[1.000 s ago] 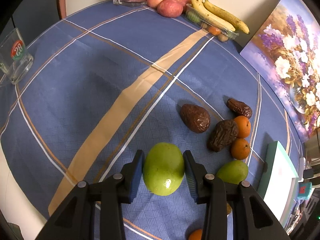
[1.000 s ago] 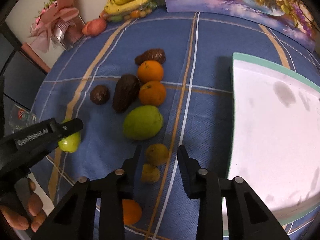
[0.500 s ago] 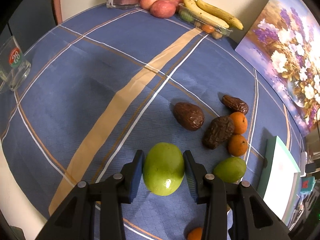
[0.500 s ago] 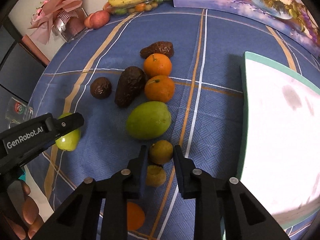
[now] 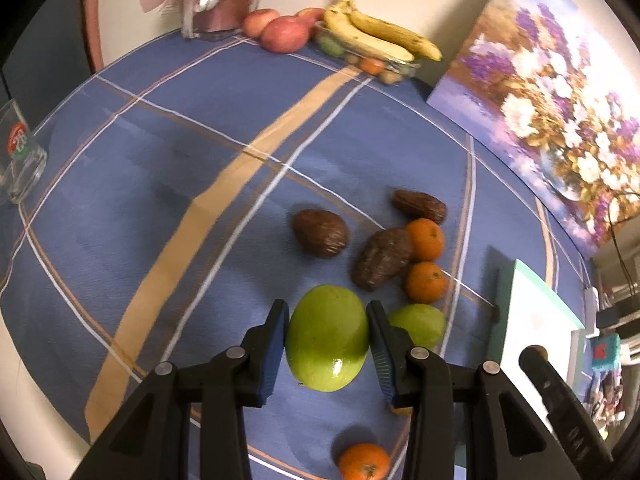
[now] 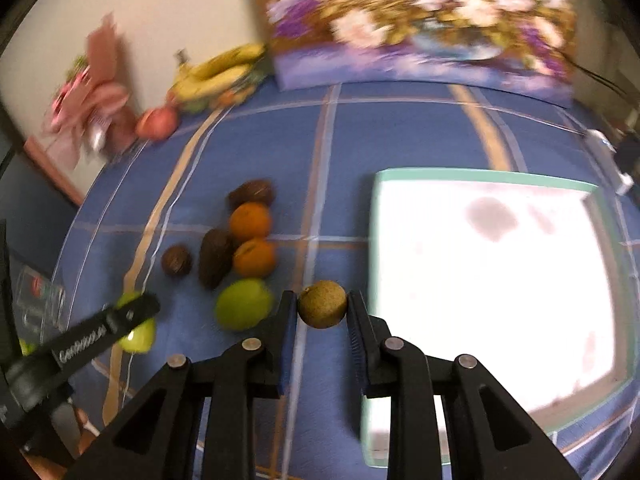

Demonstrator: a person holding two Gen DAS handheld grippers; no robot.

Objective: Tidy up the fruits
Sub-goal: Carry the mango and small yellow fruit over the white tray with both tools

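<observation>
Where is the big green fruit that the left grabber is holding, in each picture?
Left wrist view: the green fruit sits low in the middle, clamped in the left gripper.
Right wrist view: it shows at the lower left, partly hidden behind that gripper's black finger.
Shared landmark: the bananas by the far wall.

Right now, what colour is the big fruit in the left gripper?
Shiny green fruit, best seen in the left wrist view, pinched in the left gripper.
</observation>
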